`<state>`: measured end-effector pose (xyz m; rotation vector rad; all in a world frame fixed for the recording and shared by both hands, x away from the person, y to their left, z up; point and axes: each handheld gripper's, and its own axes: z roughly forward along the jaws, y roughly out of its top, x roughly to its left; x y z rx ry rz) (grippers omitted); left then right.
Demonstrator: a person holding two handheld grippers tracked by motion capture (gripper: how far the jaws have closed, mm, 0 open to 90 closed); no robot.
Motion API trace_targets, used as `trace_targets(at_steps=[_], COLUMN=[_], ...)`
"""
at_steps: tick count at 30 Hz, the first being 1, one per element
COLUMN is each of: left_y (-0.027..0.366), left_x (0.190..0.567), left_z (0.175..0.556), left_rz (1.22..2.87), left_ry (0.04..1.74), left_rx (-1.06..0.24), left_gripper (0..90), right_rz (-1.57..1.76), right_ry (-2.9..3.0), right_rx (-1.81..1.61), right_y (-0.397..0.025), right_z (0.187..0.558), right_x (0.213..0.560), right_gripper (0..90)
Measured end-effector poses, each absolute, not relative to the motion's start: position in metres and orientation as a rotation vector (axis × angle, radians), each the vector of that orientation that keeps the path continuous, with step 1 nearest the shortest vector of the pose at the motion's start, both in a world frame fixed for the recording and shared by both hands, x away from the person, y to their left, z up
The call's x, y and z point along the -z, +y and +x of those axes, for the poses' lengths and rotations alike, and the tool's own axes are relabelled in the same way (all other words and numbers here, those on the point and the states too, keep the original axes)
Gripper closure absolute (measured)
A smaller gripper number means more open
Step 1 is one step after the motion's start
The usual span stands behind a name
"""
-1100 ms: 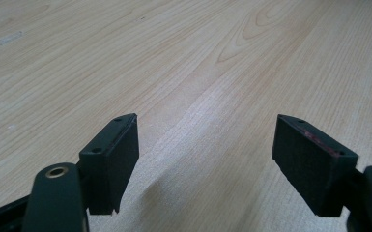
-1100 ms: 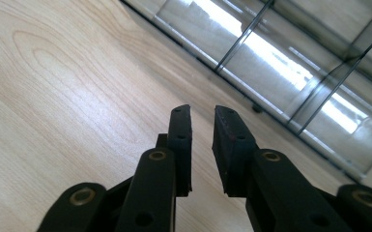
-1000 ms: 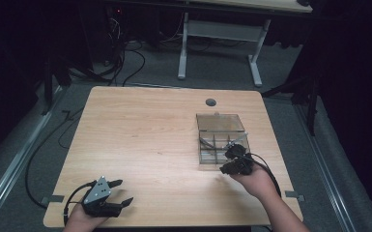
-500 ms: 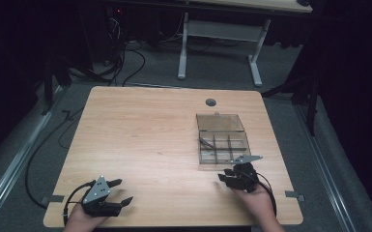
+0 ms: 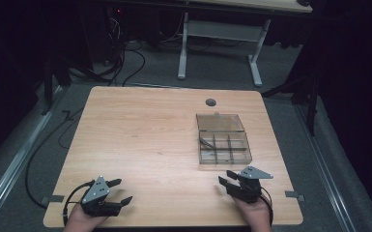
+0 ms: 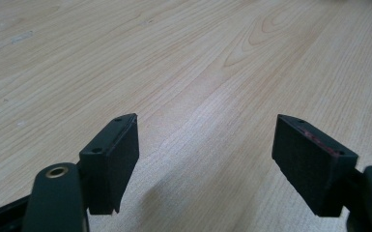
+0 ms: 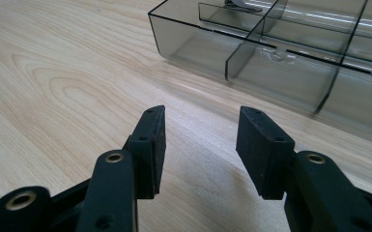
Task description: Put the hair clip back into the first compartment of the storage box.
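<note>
From the high view I see the pale wood-grain bench [image 5: 145,145] with a clear smoky plastic organiser box [image 5: 222,140] on its right half, lid folded back flat toward the far edge and its tray split by thin dividers; a small dark metal piece [image 5: 206,142] lies in the far-left compartment, too small for me to name. My right hand-held gripper [image 5: 228,180] sits near the front right corner, just short of the box and apart from it, jaws parted with nothing between them; my hand below it is cut off by the frame edge. My left hand-held gripper [image 5: 120,191] rests at the front left corner, well apart from the box, jaws spread wide and empty, its cable looping off the bench edge. In the left gripper view the two matte black rubbery pads [image 6: 113,162] stand far apart over bare grain, with the left hand-held gripper [image 6: 205,164] gripping nothing. The right gripper view brings the right hand-held gripper [image 7: 200,150] close: jaws moderately open, empty, aimed at the box's near wall [image 7: 251,58], whose glossy translucent panels and dividers blur at the right; the metal piece [image 7: 241,5] is clipped by the top edge.
</note>
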<state>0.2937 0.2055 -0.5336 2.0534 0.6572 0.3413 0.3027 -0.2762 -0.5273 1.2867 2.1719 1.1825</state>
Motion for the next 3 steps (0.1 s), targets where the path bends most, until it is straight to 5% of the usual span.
trace_targets(at_steps=[3], left_y=[0.2053], left_x=[0.5336], left_z=[0.2939], left_rz=[2.054], left_ry=[0.661], left_rx=[-0.342], left_gripper=[25.4], right_rz=[1.279], right_ry=[2.186], right_rx=[-1.143], right_y=[-0.2721], right_z=[0.3029], right_x=[0.5283], right_gripper=[52.6])
